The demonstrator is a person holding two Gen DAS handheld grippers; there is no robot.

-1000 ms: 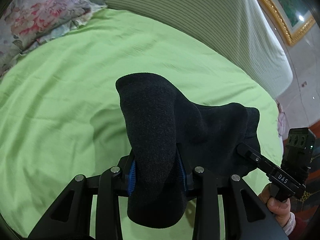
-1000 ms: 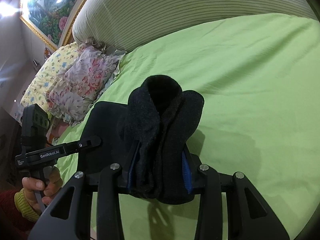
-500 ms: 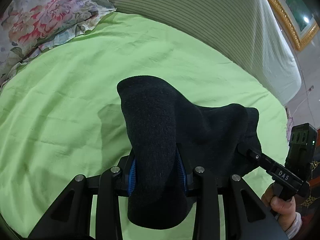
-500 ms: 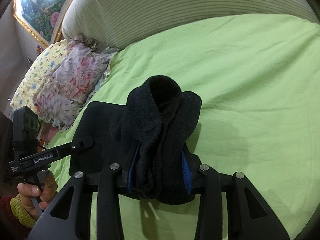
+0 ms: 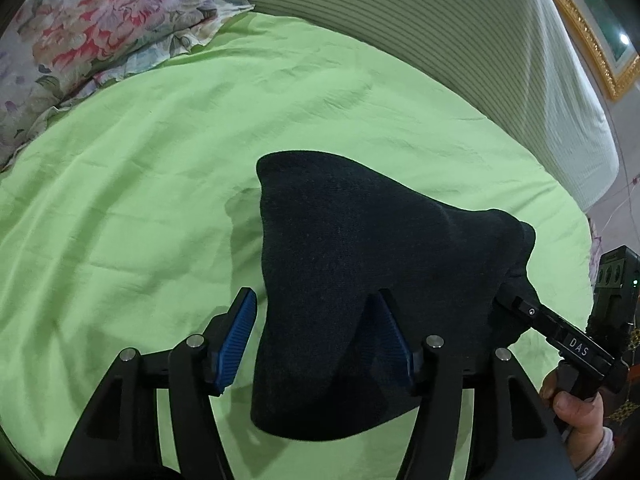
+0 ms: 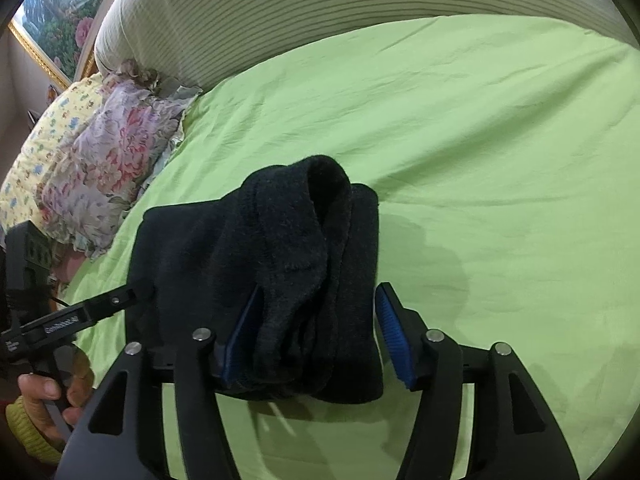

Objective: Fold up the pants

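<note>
Now both tools are opening: my left tool (image 5: 316, 340) and right tool (image 6: 316, 336) release the folded black pants (image 5: 360, 280) onto the green bed (image 5: 140, 200); I'd withdraw straight back, without dragging cloth.

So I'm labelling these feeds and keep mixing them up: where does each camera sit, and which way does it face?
Left wrist: on the left gripper, looking down its opening fingers at dark pants on the green sheet; the other hand shows at right.
Right wrist: on the right gripper, jaws opening round the pants; the other hand shows at left.
Shared: pants, sheet, floral pillow, striped headboard.
</note>
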